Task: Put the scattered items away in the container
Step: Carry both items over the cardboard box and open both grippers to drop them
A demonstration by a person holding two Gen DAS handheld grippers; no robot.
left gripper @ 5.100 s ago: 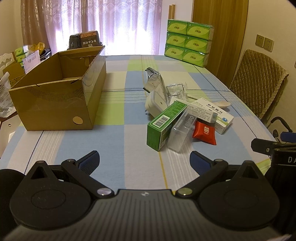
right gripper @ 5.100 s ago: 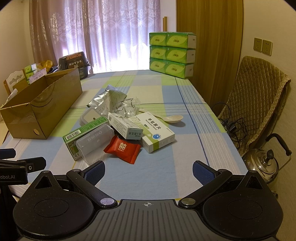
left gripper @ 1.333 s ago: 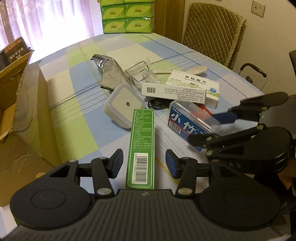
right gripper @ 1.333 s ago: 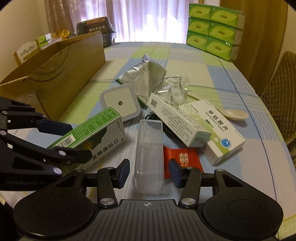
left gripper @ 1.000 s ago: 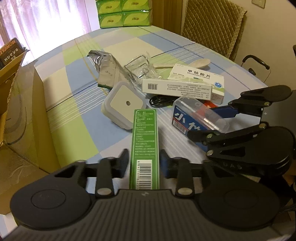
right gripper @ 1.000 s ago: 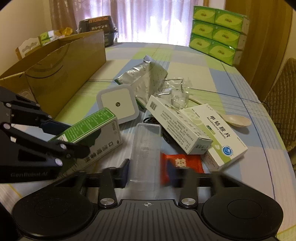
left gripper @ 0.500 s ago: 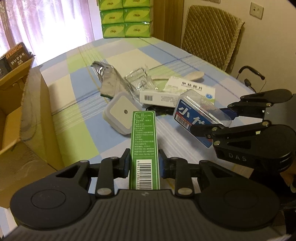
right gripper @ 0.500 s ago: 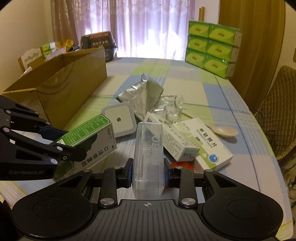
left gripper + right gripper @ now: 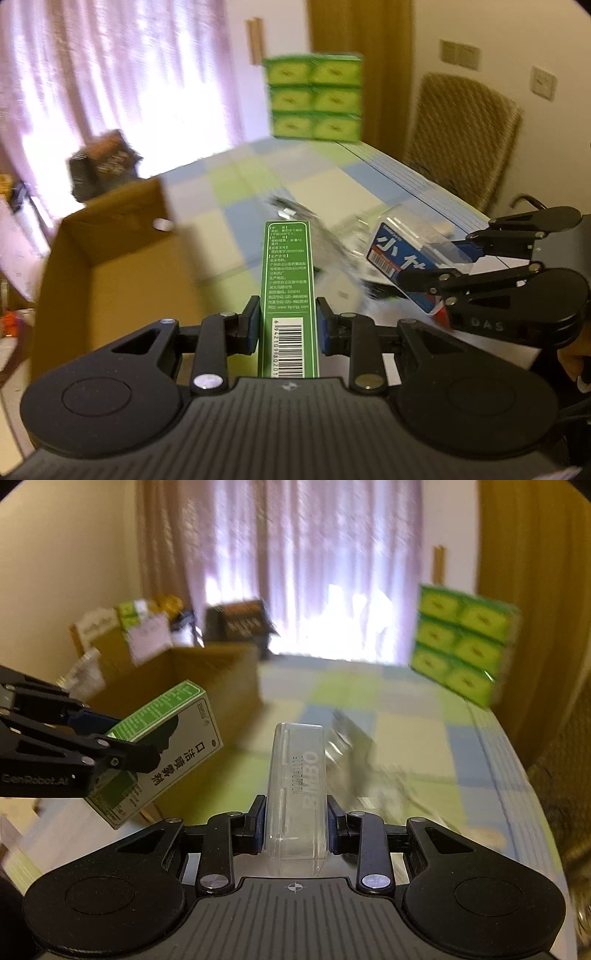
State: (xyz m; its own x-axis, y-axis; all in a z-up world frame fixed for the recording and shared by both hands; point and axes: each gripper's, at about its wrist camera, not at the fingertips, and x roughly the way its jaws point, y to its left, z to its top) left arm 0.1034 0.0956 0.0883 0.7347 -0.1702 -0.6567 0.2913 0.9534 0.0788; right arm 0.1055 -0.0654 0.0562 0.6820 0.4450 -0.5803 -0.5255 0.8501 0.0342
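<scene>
In the left wrist view, the left gripper (image 9: 287, 328) has its two blue-padded fingers (image 9: 252, 329) pressed against both long sides of a green carton (image 9: 287, 284). The carton stands on its narrow edge, with a barcode at the near end and small white print further along, and it is lifted off the table. Ahead and to the left is the open cardboard box (image 9: 110, 258), and the far end of the carton points toward the box's right wall. On the right, the right gripper (image 9: 458, 260) is closed on a clear plastic case (image 9: 410, 245) with a blue and white label, also lifted off the table. The checked tablecloth (image 9: 332, 177) is blue, green and cream. The items left on it between the two grippers are too blurred to name. At the far end stand stacked green tissue packs (image 9: 314, 98), and a quilted chair (image 9: 465, 136) is at the right.

In the right wrist view, the right gripper (image 9: 296, 819) clamps the clear plastic case (image 9: 297, 786) from both sides, and the case points straight forward with pale letters on its top. At the left, the left gripper (image 9: 110, 734) holds the green carton (image 9: 162, 746) tilted, its far end raised, in front of the cardboard box (image 9: 207, 686). A crumpled silver pouch (image 9: 347, 734) lies on the tablecloth (image 9: 424, 738) beyond the case. The green tissue packs (image 9: 461, 642) stand at the right, before the pink curtains (image 9: 314, 572).
</scene>
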